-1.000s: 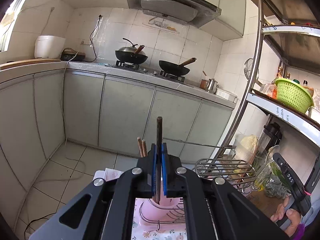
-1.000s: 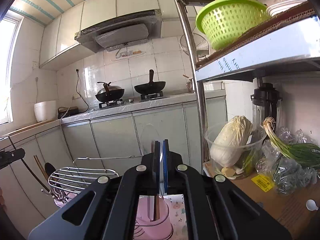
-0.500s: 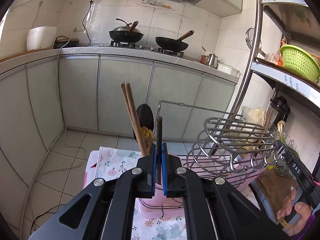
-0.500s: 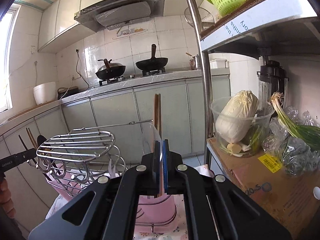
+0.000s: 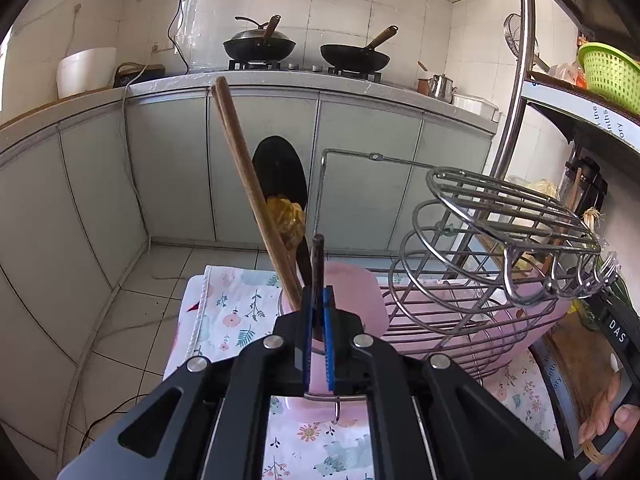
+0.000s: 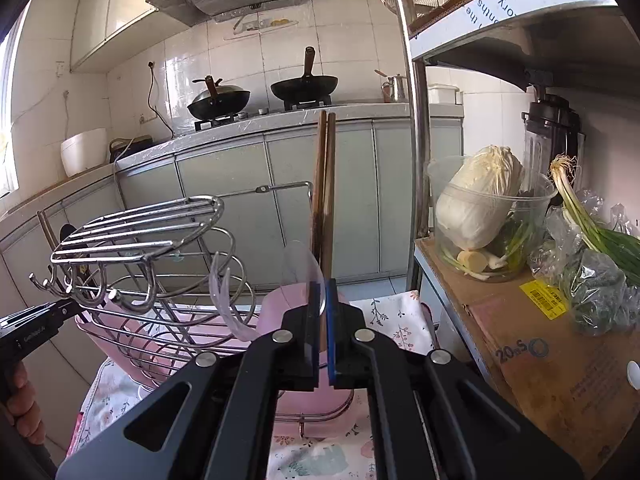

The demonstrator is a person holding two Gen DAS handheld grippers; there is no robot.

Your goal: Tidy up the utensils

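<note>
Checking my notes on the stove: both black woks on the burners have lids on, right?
Not quite. Only the left wok carries a lid; the right wok sits open on its burner, with just its wooden handle sticking up. The left wrist view shows both.

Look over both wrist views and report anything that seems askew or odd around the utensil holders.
A crumpled yellow wrapper clings to the black spoon standing in the pink holder, which looks odd among stored utensils. Beside it, the wooden chopsticks lean steeply to one side. Nothing looks spilled or broken.
</note>
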